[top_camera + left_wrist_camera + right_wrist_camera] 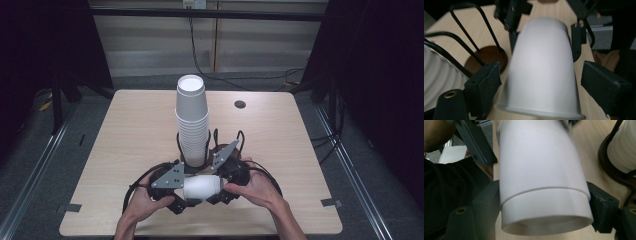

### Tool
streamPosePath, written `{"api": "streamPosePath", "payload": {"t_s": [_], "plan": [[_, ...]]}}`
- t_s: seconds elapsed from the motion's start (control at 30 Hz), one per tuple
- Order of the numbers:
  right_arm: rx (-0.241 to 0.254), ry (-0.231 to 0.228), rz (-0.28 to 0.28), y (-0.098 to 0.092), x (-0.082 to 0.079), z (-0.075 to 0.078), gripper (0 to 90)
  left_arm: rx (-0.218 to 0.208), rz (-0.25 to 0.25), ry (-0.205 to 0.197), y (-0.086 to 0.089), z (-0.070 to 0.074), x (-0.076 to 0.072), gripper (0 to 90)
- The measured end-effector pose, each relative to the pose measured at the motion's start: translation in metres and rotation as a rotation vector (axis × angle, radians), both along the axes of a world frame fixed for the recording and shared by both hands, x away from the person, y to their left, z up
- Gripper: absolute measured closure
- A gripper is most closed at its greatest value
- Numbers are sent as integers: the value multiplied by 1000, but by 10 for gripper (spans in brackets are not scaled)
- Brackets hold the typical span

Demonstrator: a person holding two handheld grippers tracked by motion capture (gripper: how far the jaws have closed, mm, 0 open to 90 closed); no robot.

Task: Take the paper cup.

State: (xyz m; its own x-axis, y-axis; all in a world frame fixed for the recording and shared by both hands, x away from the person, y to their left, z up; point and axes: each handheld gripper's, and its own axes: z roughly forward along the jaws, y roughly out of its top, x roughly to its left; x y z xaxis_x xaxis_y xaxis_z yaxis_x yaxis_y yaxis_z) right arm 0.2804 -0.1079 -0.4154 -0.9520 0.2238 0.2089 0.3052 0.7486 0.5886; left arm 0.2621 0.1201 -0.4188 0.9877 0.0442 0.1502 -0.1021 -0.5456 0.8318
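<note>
White paper cup [201,186] lies on its side in the air just in front of the tall stack of white paper cups [191,120], low over the light wooden desk [125,130]. The stack stands in a black wire holder with a round brown base [486,58].

The right gripper [544,202] has its jaws pinching the cup near its base, one pad pressed on each side. The left gripper [534,82] has its jaws spread around the rim end. They seem to stand just off the wall rather than gripping it.

A raised line rings the cup near its base. I cannot tell whether it marks a second cup nested there.

The main risk, as I judge it, is crushing. The thin paper wall will buckle if the right jaws squeeze harder or the left ones close too fast on the rim. With one real grip, a twist could also let the cup slip and drop. A sweep towards the stack could knock the stack or snag the holder's wires.
</note>
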Motion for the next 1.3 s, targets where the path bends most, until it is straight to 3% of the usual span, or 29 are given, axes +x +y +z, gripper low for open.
{"api": "streamPosePath", "payload": {"t_s": [0.17, 0.23, 0.43, 0.57, 0.8, 0.93, 1.3], "plan": [[9, 1, -14, -4, -1, -2, 230, -34, 34, 9, 9, 3, 1, 159], [45, -7, -41, -10, 1, -1, 229, -84, 67, 23, 17, 1, 3, 158], [91, -11, -92, -22, 3, -3, 229, -117, 109, 46, 28, -6, 5, 157], [126, -24, -119, -26, 2, -5, 228, -151, 112, 77, 31, -10, 5, 157], [166, -32, -157, -30, -1, -12, 227, -197, 170, 107, 28, -17, 4, 167], [222, -64, -197, -32, -6, -19, 228, -233, 194, 126, 35, -23, 6, 158], [322, -69, -201, -33, -11, -33, 227, -301, 226, 142, 43, -32, 3, 159]]}}
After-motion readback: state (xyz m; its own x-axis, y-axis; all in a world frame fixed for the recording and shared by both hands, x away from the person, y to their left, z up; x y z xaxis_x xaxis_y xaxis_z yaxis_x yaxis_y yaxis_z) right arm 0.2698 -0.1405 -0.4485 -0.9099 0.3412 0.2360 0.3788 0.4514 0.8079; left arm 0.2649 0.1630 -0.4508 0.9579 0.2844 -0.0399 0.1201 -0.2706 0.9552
